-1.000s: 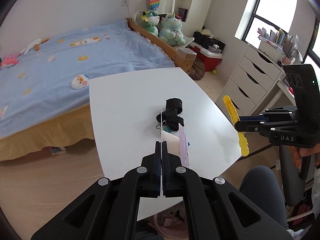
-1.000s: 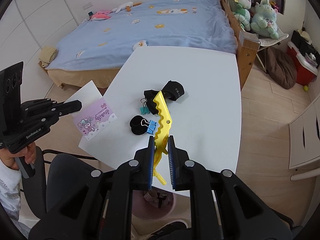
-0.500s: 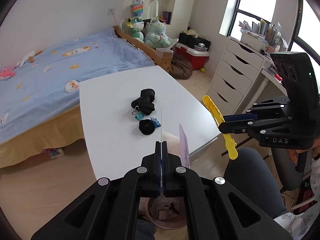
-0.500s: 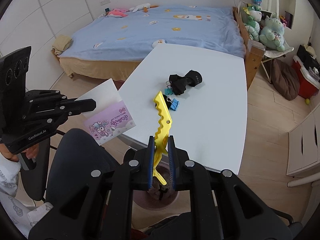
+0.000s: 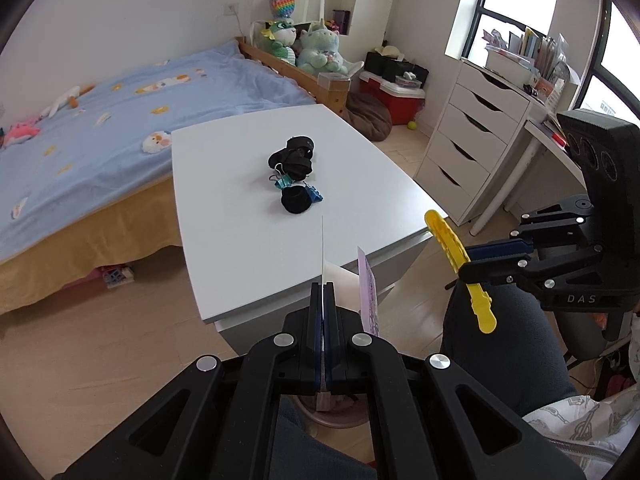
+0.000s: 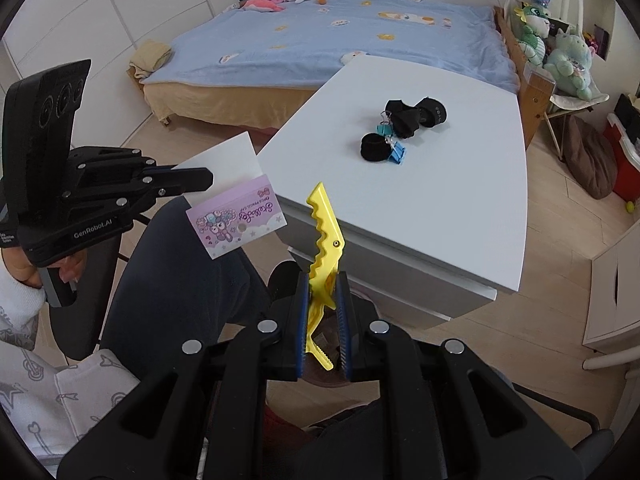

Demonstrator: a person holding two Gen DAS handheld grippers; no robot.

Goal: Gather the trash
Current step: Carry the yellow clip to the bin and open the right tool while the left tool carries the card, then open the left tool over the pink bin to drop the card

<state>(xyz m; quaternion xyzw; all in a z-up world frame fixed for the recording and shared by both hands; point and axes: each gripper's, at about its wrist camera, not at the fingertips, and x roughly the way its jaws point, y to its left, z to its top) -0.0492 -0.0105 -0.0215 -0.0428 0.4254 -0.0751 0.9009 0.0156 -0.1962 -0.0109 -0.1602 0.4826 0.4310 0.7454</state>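
**A:** What am I carrying right now?

**B:** Two bits of trash. My left tongs (image 5: 322, 292) are clenched flat on a white card (image 6: 224, 160), with a purple printed card (image 6: 236, 222) hanging beside it. In the left wrist view both show edge-on, so only the right wrist view shows the print. My right tongs (image 6: 323, 280) are clamped on a yellow clip (image 6: 325, 240), gripped near its tail, toothed beak pointing up and away.

**A:** Where are they relative to the desk?

**B:** Both are off its near edge, over my lap. The cards hang above my dark trouser leg (image 6: 180, 272); the clip sits just in front of the desk (image 6: 440, 208) corner.

**A:** How are my hands set?

**B:** Both tongs tilt steeply downward, side by side. My left hand (image 6: 24, 268) wraps the handle, white patterned sleeve at the wrist. The right hand is nearly all hidden behind its tongs body.

**A:** What's still on the desk?

**B:** A small cluster near the middle: black fabric bands (image 5: 294, 156), a separate black band (image 5: 295, 200) and blue binder clips (image 6: 396, 151) touching it. A teal clip is half buried under the black pieces.

**A:** Anything I can't make out?

**B:** Below the tongs there's a round pinkish bin (image 5: 340, 416), mostly blocked by the fingers; its contents are unclear. Beyond the desk is the bed (image 5: 100, 120) with a blue cover.
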